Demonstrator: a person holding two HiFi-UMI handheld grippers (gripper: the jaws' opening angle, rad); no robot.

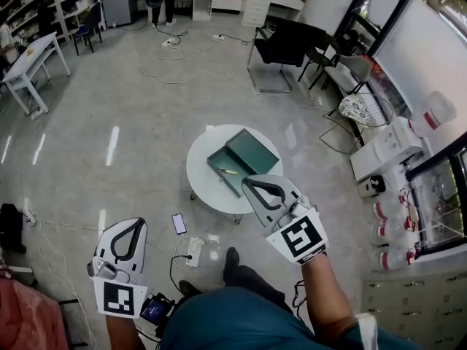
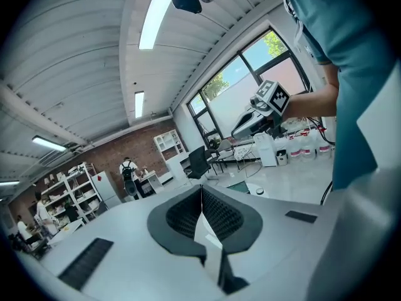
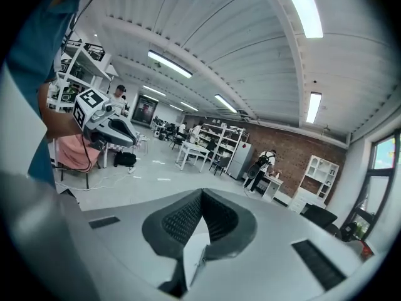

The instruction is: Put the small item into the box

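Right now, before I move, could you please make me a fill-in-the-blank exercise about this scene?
The open box lies on a ____ table. The box is ____ in colour. The left claw and the right claw are both ____, each holding nothing. The phone lies on the ____.
Missing words: round; green; shut; floor.

Small item (image 1: pixel 227 170): tiny, indistinct.

Round white table (image 1: pixel 198 186) on glossy pale floor (image 1: pixel 131 122), 1 phone (image 1: pixel 179 223) on the floor near its base, white power strip (image 1: pixel 194 250) beside it, black chair (image 1: pixel 286 44) beyond, white desk (image 1: pixel 31 58) far left
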